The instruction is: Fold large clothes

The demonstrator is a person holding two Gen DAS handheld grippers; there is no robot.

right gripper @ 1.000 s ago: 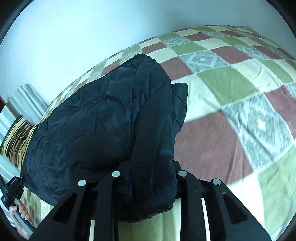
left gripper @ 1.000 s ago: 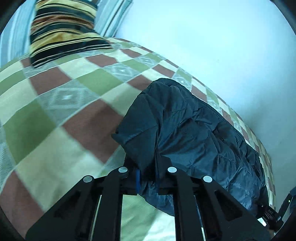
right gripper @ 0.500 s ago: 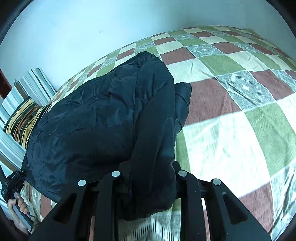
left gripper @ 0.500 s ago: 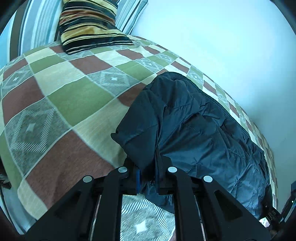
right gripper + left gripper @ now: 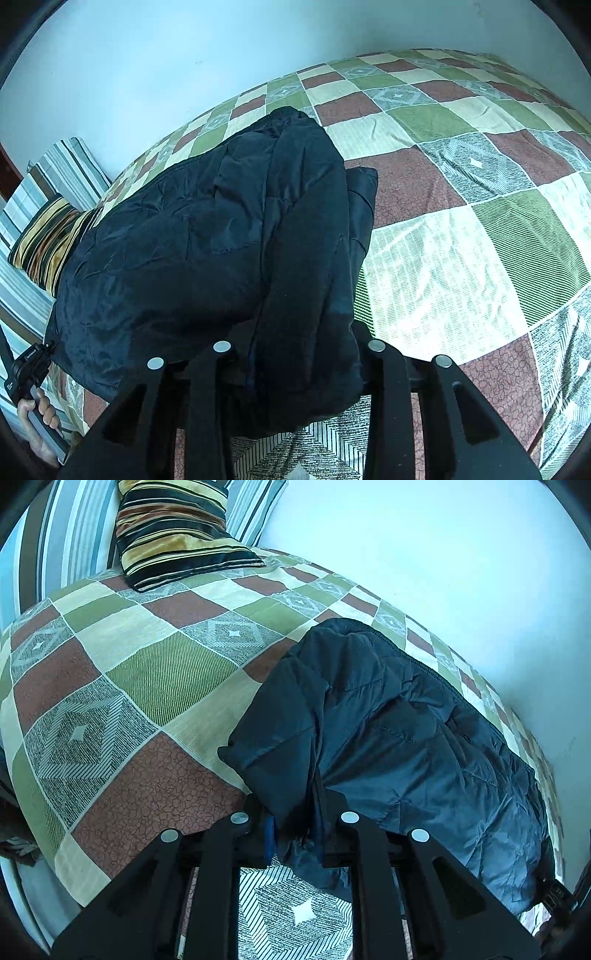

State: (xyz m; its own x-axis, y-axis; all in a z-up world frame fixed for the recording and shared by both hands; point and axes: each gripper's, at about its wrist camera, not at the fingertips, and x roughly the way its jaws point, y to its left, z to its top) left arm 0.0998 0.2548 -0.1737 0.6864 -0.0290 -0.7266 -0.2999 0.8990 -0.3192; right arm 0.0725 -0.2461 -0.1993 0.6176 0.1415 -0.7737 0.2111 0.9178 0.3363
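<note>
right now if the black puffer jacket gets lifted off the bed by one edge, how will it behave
The jacket probably droops: it already sags in folds. Its quilted padding suggests bulky but light. The glossy shell may slip between the left gripper pads.

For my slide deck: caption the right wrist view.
Right gripper, jaws just opening, with a bunched fold of the dark puffer jacket between them, on a checked bedspread.

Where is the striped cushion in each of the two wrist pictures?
Left wrist: the striped cushion lies at the top left, at the head of the bed.
Right wrist: it is at the left edge, partly behind the dark jacket.
Shared landmark: the jacket.
</note>
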